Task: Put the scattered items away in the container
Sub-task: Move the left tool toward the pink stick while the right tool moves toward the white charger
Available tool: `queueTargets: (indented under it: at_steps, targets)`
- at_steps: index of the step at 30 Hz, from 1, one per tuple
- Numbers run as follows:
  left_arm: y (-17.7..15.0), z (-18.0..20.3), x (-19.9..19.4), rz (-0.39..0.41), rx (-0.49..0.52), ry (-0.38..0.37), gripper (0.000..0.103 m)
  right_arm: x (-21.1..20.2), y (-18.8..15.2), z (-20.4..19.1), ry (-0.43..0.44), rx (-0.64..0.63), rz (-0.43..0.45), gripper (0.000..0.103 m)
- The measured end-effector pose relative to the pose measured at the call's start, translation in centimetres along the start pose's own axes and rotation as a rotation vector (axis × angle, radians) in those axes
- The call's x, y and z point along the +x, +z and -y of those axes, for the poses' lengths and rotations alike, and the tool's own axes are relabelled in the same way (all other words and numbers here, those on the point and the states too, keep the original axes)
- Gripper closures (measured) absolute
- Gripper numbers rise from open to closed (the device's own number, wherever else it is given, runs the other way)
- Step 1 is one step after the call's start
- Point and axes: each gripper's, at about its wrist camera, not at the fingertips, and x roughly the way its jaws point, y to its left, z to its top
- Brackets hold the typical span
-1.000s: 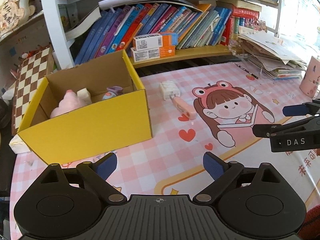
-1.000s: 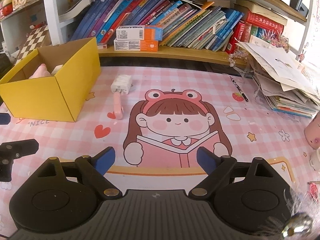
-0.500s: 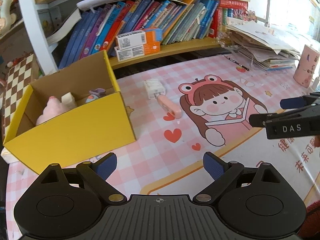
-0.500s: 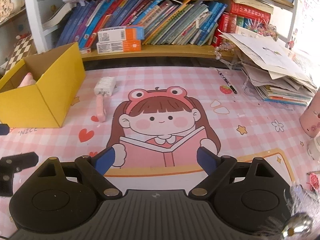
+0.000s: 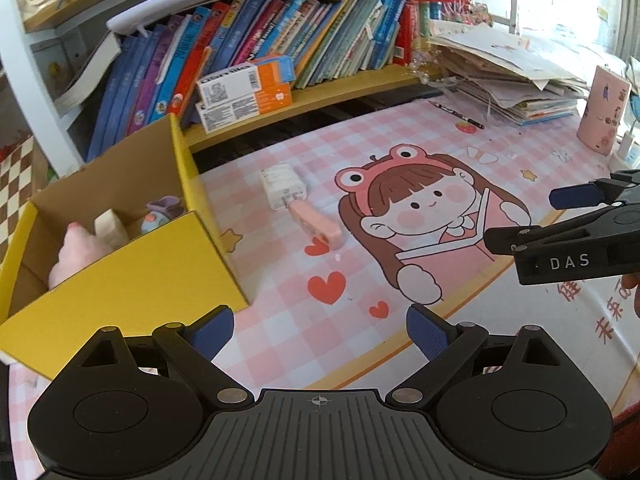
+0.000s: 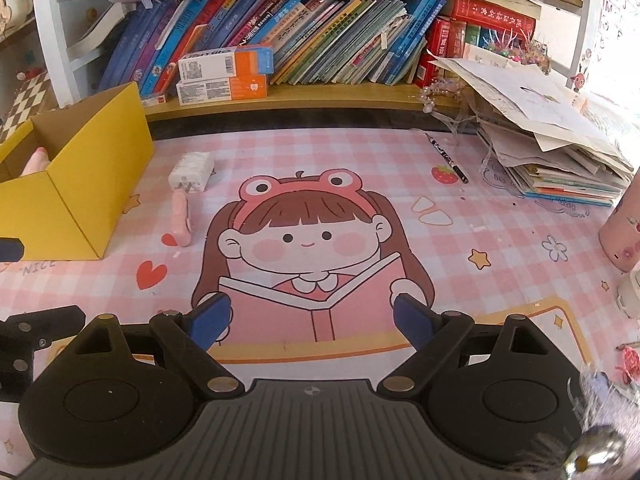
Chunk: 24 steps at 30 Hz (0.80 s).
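Note:
A yellow cardboard box [image 5: 152, 280] [image 6: 72, 196] stands open at the left of the pink mat, holding a pink plush [image 5: 76, 256], a cream block [image 5: 110, 228] and a small purple toy [image 5: 160, 212]. Just right of the box lie a white charger plug [image 5: 282, 186] [image 6: 191, 170] and a pink stick-shaped item [image 5: 316, 226] [image 6: 181, 218], end to end. My left gripper [image 5: 320, 334] is open and empty, near the box's front corner. My right gripper [image 6: 310, 320] is open and empty over the girl print, and shows side-on in the left wrist view [image 5: 560, 220].
A low shelf of books [image 6: 320, 40] with two orange-white cartons [image 6: 224, 74] runs along the back. A black pen [image 6: 446, 156] lies on the mat by a stack of papers [image 6: 552, 148]. A pink cup [image 5: 604, 110] stands at the far right. A checkerboard [image 5: 12, 168] leans left.
The left gripper's view has swung right and drawn closer to the charger and pink stick. The right gripper has drifted slightly. Both stay open and empty.

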Motion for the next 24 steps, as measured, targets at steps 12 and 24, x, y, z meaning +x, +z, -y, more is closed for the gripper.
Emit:
queueTargets:
  at_steps: [12, 24]
  targets:
    - [1.3, 0.6, 2.0, 0.024, 0.033, -0.037, 0.008, 1.8, 0.3, 0.5, -0.014, 0.005, -0.02, 0.014]
    - [3.7, 1.3, 6.0, 0.038, 0.06, 0.008, 0.033, 3.6, 1.6, 0.3, 0.012, -0.023, -0.014, 0.017]
